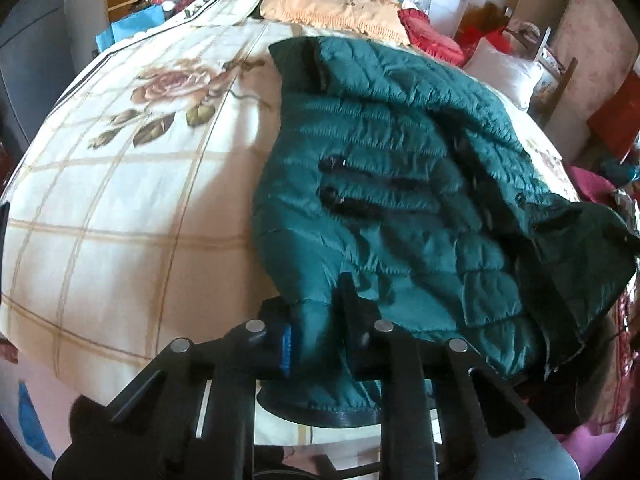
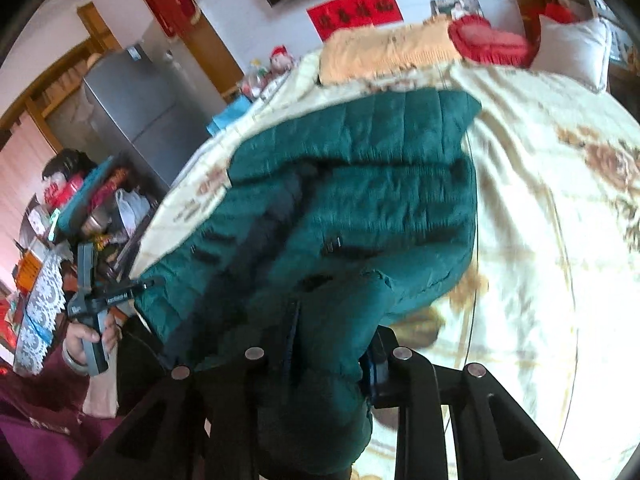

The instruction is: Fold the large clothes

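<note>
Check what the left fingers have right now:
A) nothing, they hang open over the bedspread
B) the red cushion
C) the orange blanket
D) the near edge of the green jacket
D: in the left wrist view the left fingers are closed on the near hem of the green jacket, whose fabric bunches between them above the bedspread.

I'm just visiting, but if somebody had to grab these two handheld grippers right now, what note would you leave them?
Left gripper: shut on the near hem of the green quilted jacket.
Right gripper: shut on another part of the jacket's near edge.
The jacket lies mostly on the floral bedspread, its near edge raised.
Done: both edges gripped.
Left: the folding itself; no finished fold shows yet.
</note>
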`<state>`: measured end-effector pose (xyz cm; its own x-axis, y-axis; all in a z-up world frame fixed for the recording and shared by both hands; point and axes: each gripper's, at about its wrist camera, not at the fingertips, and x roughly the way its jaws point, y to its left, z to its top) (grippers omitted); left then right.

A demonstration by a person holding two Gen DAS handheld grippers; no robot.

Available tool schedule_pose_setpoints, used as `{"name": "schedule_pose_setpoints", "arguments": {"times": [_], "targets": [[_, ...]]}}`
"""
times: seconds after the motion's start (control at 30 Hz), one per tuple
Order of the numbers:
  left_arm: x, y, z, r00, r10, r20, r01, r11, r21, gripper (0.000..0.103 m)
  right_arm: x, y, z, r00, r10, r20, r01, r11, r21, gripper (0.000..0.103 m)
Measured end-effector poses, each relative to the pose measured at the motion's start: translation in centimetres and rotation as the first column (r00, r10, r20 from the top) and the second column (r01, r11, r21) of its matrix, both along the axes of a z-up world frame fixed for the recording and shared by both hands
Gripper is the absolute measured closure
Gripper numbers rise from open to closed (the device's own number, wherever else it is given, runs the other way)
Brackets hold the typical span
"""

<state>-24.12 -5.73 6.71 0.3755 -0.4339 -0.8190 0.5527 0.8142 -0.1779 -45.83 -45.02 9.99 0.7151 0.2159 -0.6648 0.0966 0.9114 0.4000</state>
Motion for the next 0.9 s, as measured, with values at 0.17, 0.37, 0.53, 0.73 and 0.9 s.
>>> {"name": "schedule_pose_setpoints", "arguments": {"times": [0.17, 0.37, 0.53, 0.73, 0.9], "targets": [[0.4, -0.3, 1.9, 0.999, 0.002, 0.052, -0.001, 1.000, -0.018, 0.088, 0.7, -1.4, 2.0, 0.998, -0.035, 0.060, 0.034, 0.999, 0.014, 0.078], [1.0, -1.0, 4.1, 0.989, 0.036, 0.147, -0.034, 0.999, -0.017, 0.088, 1.3, -2.5, 3.3, 0.995, -0.062, 0.083, 0.062, 0.998, 0.001, 0.078], [2.0, -2.0, 5.3, 0.982, 0.053, 0.184, -0.049, 0.998, -0.030, 0.088, 2.1, -3.6, 4.0, 0.991, -0.089, 0.096, 0.089, 0.996, 0.003, 0.078], [3.8, -3.4, 7.1, 0.970, 0.093, 0.225, -0.078, 0.994, -0.075, 0.088, 3.8, -5.0, 5.2, 0.983, -0.139, 0.122, 0.144, 0.989, -0.035, 0.078], [5.9, -5.2, 8.5, 0.959, 0.122, 0.254, -0.099, 0.990, -0.102, 0.088, 5.8, -6.6, 5.8, 0.977, -0.181, 0.114, 0.185, 0.982, -0.030, 0.078]]}}
